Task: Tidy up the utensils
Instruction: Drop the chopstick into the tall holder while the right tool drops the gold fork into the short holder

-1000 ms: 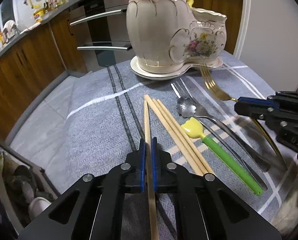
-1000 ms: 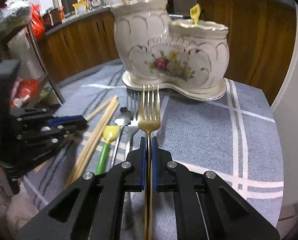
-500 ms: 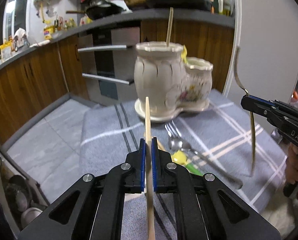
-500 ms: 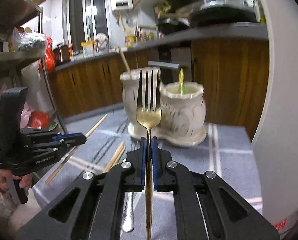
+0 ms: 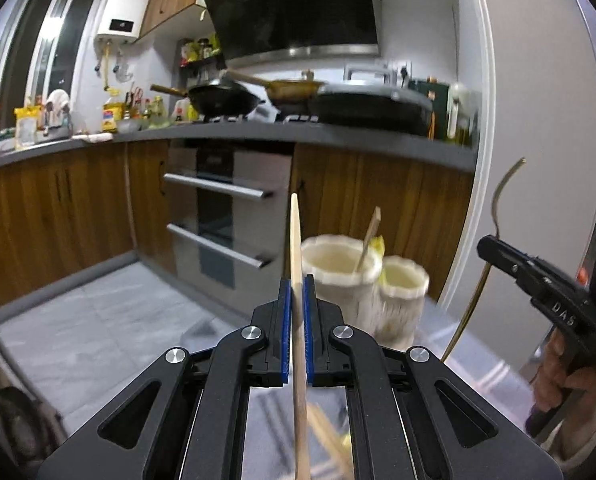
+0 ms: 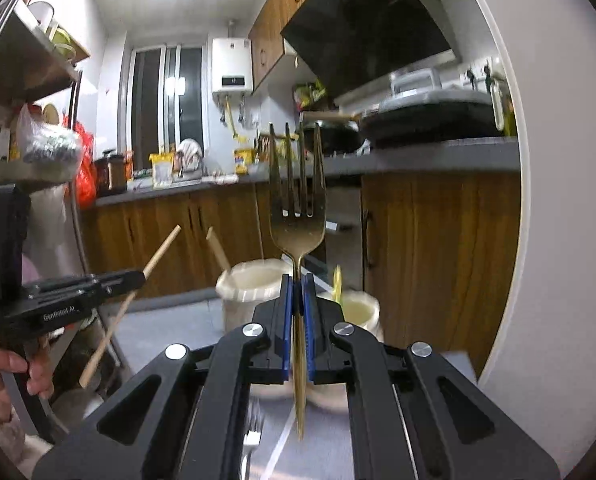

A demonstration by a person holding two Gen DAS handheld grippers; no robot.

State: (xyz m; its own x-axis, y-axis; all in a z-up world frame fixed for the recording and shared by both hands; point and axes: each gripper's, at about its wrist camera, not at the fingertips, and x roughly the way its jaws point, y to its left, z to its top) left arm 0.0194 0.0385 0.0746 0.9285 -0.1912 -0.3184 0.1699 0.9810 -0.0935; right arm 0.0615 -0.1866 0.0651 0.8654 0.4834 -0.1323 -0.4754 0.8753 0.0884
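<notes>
Gripping: left gripper (image 5: 297, 280) clamped tight on a wooden chopstick (image 5: 295, 240), blue pads pressed to both sides of the shaft.
Left chopstick: pale wood, plain, square-cut at the top; upper end rising well above the fingertips, lower end running down between the black linkage arms to the bottom edge of the left wrist view; from the right wrist view (image 6: 154, 260) seen slanting, upper end up and to the right, lower end down and to the left.
Right gripper (image 6: 297, 280): closed hard on the neck of a gold fork (image 6: 297, 216), pads meeting the thin stem just under the head.
Gold fork: four tines pointing up, glossy gold, handle hanging down below the pads; from the left wrist view (image 5: 502, 196) seen side-on, curved head above the gripper, thin handle trailing below.
Holder: cream ceramic utensil holder (image 5: 340, 264) with two cups joined side by side, scalloped rims; blurred in both views; standing beyond and below both grippers, touched by neither.
Holder contents: one wooden chopstick (image 5: 369, 240) leaning in the larger cup; something yellow (image 6: 337, 280) standing at the smaller cup, too blurred to name.
Table: grey cloth with pale stripes (image 6: 258, 468) low in the right wrist view; a silver fork (image 6: 252, 440) lying there, partly hidden by the gripper body.
Hands: a hand (image 6: 6, 368) on the left gripper's handle, another (image 5: 558, 368) on the right one's.
Backdrop: wooden kitchen cabinets (image 5: 58, 216), dark pans on the stove.
</notes>
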